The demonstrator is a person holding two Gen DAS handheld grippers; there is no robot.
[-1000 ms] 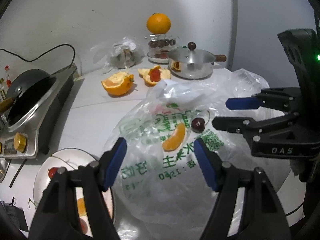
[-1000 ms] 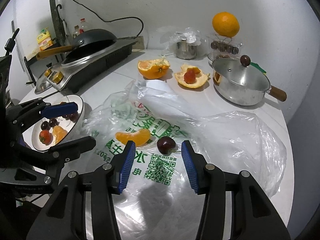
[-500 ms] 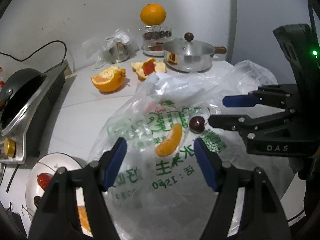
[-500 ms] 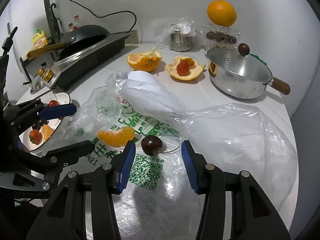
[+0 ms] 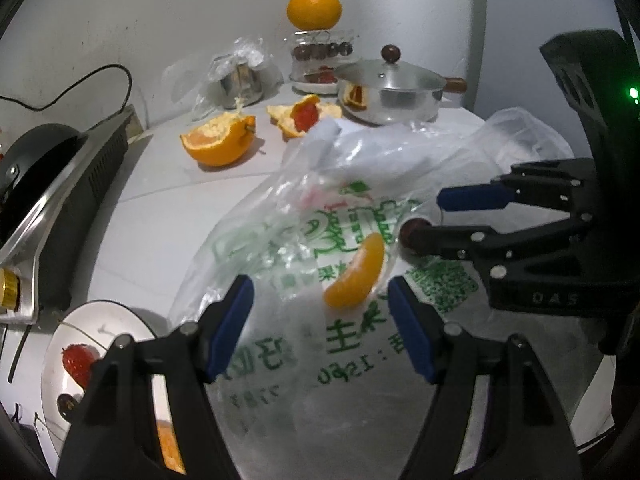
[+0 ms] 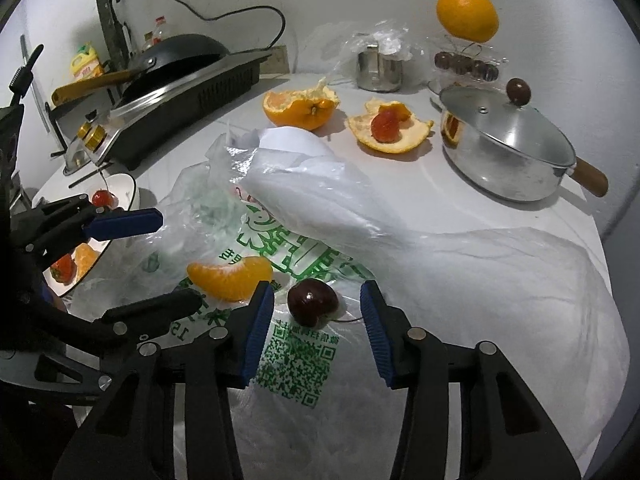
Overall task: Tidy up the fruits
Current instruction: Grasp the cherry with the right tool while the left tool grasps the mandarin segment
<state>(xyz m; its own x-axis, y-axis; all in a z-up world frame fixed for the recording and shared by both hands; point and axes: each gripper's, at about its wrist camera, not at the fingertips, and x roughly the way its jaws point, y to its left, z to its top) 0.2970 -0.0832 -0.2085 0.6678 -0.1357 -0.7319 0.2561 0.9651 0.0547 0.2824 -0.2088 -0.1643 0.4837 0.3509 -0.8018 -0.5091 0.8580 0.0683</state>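
White walls close in a pale tabletop (image 6: 460, 192), with a black induction cooker (image 6: 188, 96) at one side and a lidded steel saucepan (image 6: 508, 148) at the other. Across the middle sprawls a crumpled clear plastic bag printed in green (image 6: 460, 280), and on it lie a peeled orange segment (image 6: 232, 276) and, just beside it, a dark red cherry (image 6: 312, 302).

The right gripper (image 6: 316, 316) has its blue fingers either side of the cherry, and they have just been closing, though gaps show on both sides, so nothing is pinched yet. The left gripper (image 5: 320, 320) stands wide apart around the segment without touching it.

Both fruits look light and soft. The cherry is glossy (likely to roll on that slick film), so I'd take it across its round middle, gently. The segment would bruise; hold its thick belly.

A white plate (image 5: 108, 324) with a strawberry is half hidden behind the left fingers, and I cannot tell what else it holds.
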